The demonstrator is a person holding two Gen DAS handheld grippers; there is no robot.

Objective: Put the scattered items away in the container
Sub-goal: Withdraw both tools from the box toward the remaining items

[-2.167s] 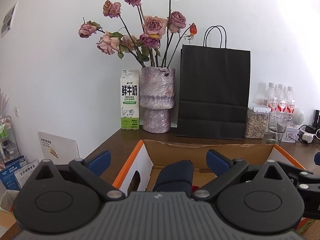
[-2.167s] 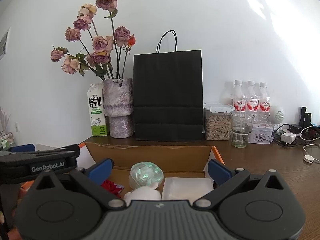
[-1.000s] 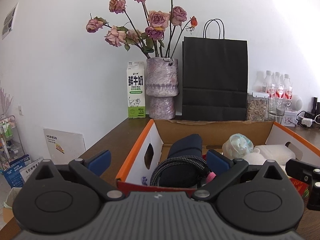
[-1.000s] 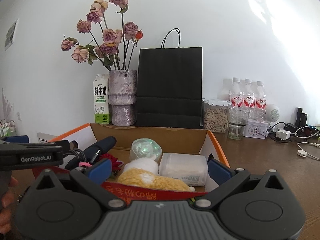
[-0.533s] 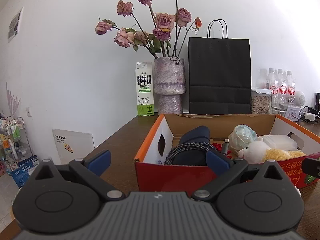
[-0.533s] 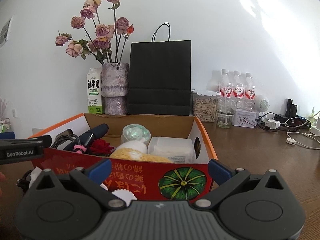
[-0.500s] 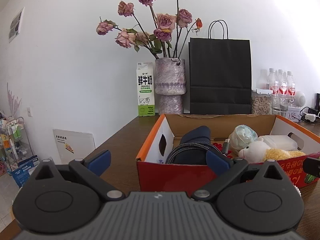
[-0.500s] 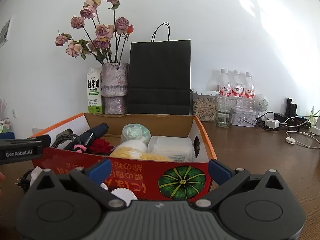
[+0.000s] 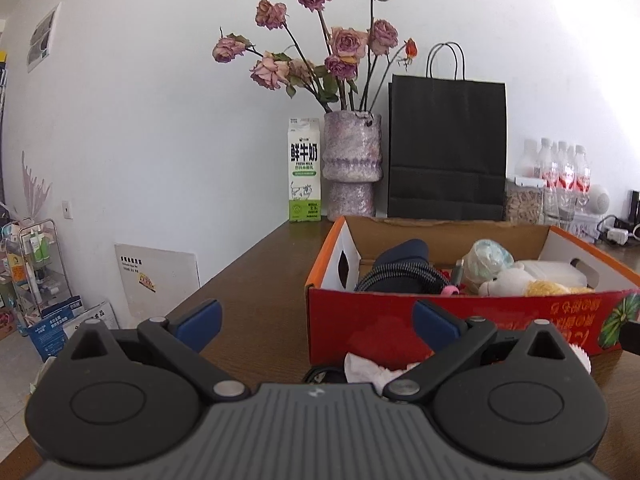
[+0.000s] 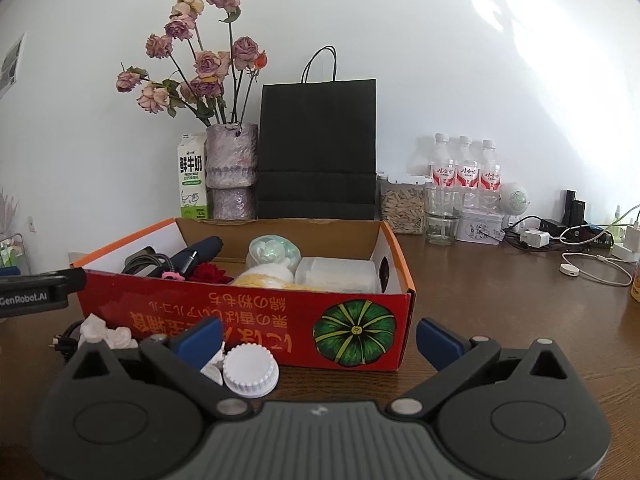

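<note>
We are holding both grippers, left gripper (image 9: 316, 318) and right gripper (image 10: 319, 334), wide and empty before one box (image 10: 248, 316); three bottles (image 10: 463, 168) are standing behind.

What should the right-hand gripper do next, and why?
Probably ease the right gripper down and left onto the white cap. It lies on the table in front of the box, still outside it, and both grippers are open and hold nothing.

Left gripper (image 9: 316, 316) is held level, jaws spread wide (nothing gripped). Right gripper (image 10: 320, 334) is likewise held level, jaws apart.
</note>
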